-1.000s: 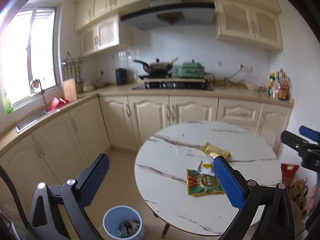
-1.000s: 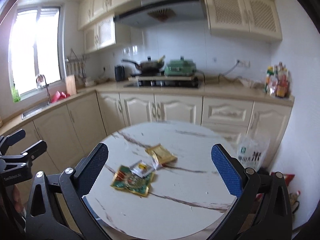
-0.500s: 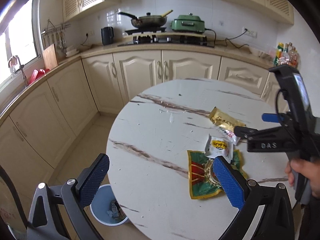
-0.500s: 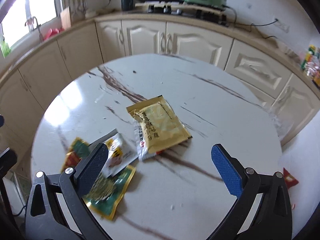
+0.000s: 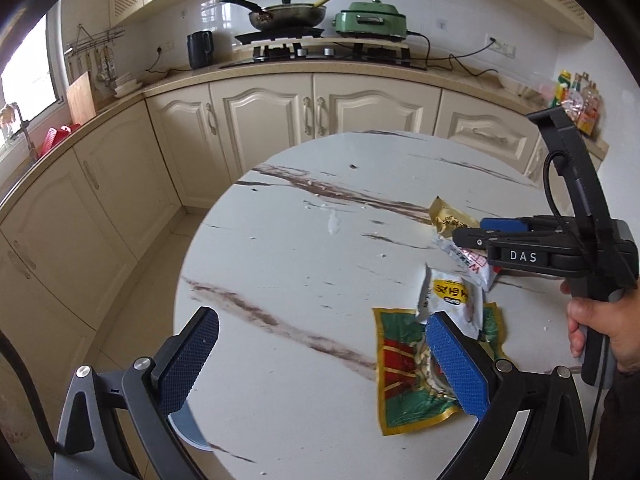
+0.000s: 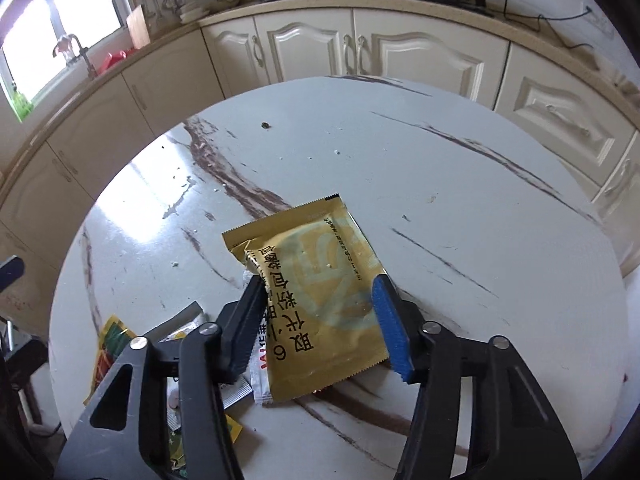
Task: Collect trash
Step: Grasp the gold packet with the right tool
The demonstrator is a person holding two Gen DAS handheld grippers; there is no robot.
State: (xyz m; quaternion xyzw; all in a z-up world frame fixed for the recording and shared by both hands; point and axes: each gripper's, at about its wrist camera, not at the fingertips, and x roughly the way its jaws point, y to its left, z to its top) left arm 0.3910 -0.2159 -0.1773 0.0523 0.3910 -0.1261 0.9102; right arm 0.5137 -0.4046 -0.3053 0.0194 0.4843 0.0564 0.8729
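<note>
Three wrappers lie on the round marble table. A gold packet lies flat between the fingers of my right gripper, whose jaws are narrowed around it but show a gap at each side. The gold packet shows partly behind the right gripper in the left wrist view. A small white sachet overlaps a green and red wrapper. My left gripper is open and empty, hovering above the table's near edge, its right finger over the green wrapper.
A blue trash bin peeks out under the table's near left edge. Cream kitchen cabinets ring the room behind the table. The counter holds a stove with a pan, a green cooker and a kettle.
Both grippers moved forward and down toward the table. My right gripper lowered over the gold packet and its jaws narrowed around it. The left gripper stayed open.
</note>
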